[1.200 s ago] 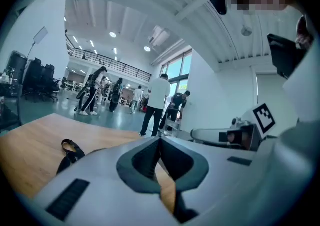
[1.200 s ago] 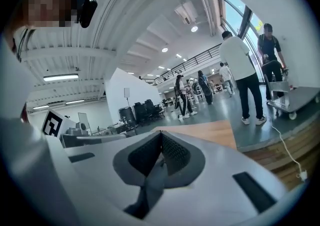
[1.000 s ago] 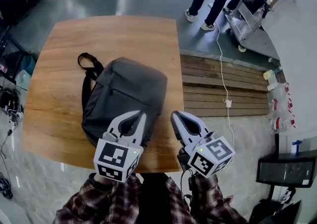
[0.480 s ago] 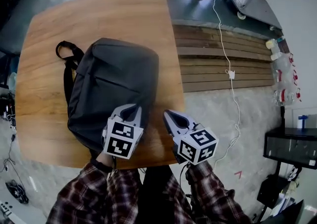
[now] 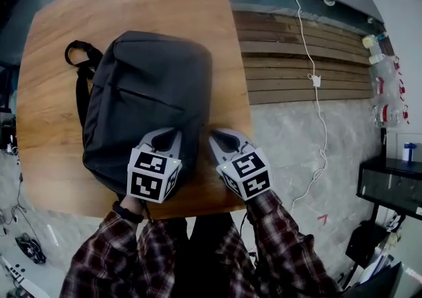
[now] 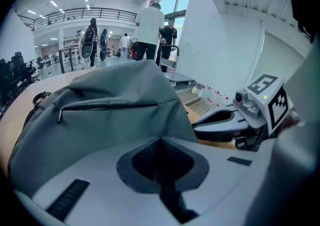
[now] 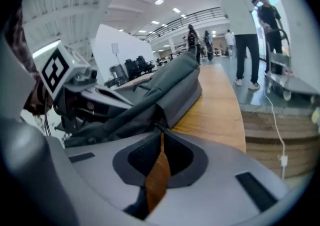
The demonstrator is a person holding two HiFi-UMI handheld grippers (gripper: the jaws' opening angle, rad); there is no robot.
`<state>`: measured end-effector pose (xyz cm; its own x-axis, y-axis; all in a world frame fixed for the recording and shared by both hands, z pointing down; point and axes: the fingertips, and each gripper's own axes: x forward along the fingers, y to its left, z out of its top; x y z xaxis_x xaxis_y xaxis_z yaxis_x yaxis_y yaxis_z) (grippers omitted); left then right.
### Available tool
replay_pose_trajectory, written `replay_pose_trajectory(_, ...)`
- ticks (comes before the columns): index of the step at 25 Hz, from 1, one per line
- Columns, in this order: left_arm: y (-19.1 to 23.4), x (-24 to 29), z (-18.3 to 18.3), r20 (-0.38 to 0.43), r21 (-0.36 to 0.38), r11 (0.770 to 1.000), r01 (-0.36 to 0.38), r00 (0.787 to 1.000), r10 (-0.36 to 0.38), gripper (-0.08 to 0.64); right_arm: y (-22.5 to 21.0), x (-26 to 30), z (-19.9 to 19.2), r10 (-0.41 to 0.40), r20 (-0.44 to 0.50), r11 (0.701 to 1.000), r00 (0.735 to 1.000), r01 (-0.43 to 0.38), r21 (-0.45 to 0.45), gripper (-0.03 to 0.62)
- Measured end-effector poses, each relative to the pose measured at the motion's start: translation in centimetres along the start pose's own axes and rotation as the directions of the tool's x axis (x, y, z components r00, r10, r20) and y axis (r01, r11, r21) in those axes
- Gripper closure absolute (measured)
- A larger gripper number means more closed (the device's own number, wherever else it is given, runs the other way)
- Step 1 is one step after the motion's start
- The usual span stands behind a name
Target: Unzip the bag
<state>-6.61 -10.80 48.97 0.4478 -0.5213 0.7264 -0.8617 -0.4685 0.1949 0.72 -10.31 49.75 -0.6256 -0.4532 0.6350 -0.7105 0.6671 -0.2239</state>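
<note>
Grey bag (image 5: 148,102) lies on the counter (image 5: 53,125), long axis running away from the person. Left hand-held gripper (image 5: 168,134), clenched empty, hangs over its near end; right hand-held gripper (image 5: 217,136), likewise clenched, sits beside the right edge.

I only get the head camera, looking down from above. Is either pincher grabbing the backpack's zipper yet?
Observer: Not the left one. The left gripper view shows the left gripper with jaws together, nothing between them, pointing at the backpack.
Kid: And the other one?
Observer: The right gripper view shows the right gripper shut too, tips by the backpack's near corner, the table underneath.
Kid: Where's the zipper tab?
Observer: The left gripper view shows a small pull at the left end of the closed front pocket zip.
</note>
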Motion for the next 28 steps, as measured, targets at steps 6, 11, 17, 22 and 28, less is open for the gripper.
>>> replay_pose_trajectory(6,0.2,-0.2,0.0,-0.012,0.020,1.000,-0.007,1.000,0.007,0.549,0.0,2.8,-0.5,-0.084,-0.148,0.840,0.985,-0.010,-0.542,0.537)
replay_pose_trajectory(11,0.2,-0.3,-0.4,-0.018,0.014,1.000,-0.010,1.000,0.010,0.551,0.7,4.0,-0.5,-0.150,-0.133,0.666,0.980,0.001,-0.746,0.520)
replay_pose_trajectory(17,0.2,0.0,-0.6,-0.031,0.041,0.999,0.000,1.000,0.002,0.551,0.5,4.5,-0.3,-0.171,-0.103,0.581,0.980,0.016,-0.814,0.558)
replay_pose_trajectory(22,0.3,0.1,-0.5,-0.028,0.036,0.999,0.007,1.000,-0.006,0.551,-0.2,3.3,0.2,-0.111,-0.138,0.721,0.984,-0.016,-0.692,0.580)
replay_pose_trajectory(28,0.3,0.5,-0.7,-0.013,0.065,0.998,0.006,1.000,-0.005,0.551,0.7,4.2,-0.3,-0.059,-0.241,0.804,0.969,-0.096,-0.586,0.580)
